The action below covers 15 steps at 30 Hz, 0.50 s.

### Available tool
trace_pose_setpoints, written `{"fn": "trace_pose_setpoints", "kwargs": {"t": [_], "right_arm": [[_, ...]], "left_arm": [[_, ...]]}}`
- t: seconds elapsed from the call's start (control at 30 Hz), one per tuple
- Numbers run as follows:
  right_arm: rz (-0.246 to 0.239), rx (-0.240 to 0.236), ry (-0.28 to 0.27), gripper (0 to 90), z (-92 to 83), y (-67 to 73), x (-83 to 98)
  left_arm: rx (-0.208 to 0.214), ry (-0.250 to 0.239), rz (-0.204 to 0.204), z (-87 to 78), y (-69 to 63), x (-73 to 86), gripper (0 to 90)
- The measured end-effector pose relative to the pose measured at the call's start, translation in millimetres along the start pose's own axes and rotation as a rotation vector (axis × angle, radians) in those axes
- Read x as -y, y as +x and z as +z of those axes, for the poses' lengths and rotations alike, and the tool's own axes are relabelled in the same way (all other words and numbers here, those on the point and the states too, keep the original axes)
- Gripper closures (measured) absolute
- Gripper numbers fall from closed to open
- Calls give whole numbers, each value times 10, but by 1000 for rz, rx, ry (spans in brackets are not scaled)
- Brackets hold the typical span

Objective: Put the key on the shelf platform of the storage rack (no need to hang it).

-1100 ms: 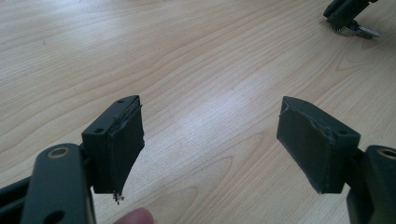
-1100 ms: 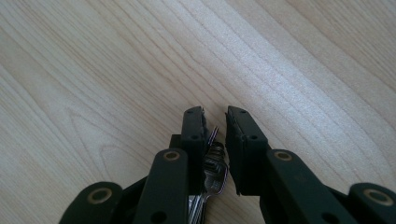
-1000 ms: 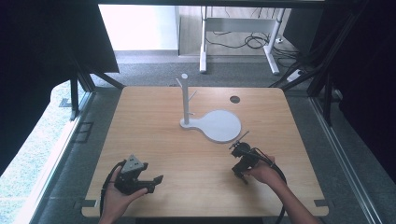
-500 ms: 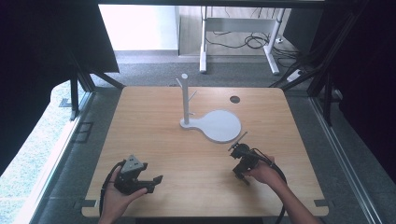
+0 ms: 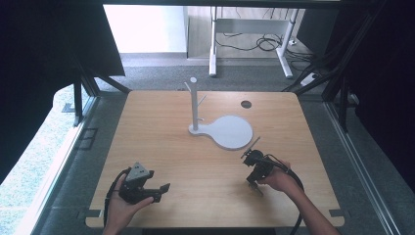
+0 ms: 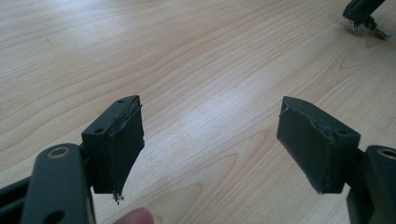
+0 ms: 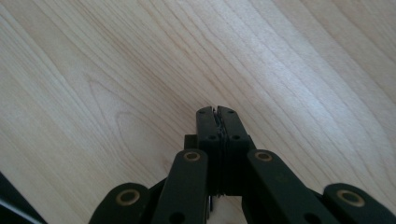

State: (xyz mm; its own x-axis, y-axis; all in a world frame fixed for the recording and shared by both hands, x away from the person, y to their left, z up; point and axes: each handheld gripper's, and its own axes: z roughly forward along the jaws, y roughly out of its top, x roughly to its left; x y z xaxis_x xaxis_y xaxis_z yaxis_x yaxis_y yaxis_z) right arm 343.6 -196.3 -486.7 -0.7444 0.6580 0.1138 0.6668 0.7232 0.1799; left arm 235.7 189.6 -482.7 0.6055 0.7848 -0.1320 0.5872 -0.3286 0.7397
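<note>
— Where do your two grippers sit right now?

— Your left gripper (image 5: 164, 187) rests low near the front left of the wooden table (image 5: 161, 122), held in your left hand (image 5: 120, 208). Your right gripper (image 5: 256, 188) sits at the front right, in your right hand (image 5: 279, 180), just short of the white stand (image 5: 222, 129).

— And the jaws?

— On your left they stand wide apart with bare wood between the pads (image 6: 123, 140). On your right they have just been closing and are now pressed flat together, nothing between them, tips pointing down at the table

— The stand itself?

— Near the table's middle, its round base flat, its post (image 5: 194, 100) upright at the left end, apart from both grippers
</note>
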Motion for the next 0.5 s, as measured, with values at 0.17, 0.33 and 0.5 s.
{"fn": "trace_pose_setpoints", "kwargs": {"t": [0.17, 0.33, 0.5], "right_arm": [[2, 4, -10, 895, -123, -34, 9], [-6, 1, -19, 896, -242, -74, 6], [-17, 27, -26, 896, -371, -90, -8]], "left_arm": [[1, -5, 0, -6, -4, -3, 232], [-1, -5, -1, -9, -2, -4, 232], [-7, -8, 2, -17, -5, -7, 232]]}}
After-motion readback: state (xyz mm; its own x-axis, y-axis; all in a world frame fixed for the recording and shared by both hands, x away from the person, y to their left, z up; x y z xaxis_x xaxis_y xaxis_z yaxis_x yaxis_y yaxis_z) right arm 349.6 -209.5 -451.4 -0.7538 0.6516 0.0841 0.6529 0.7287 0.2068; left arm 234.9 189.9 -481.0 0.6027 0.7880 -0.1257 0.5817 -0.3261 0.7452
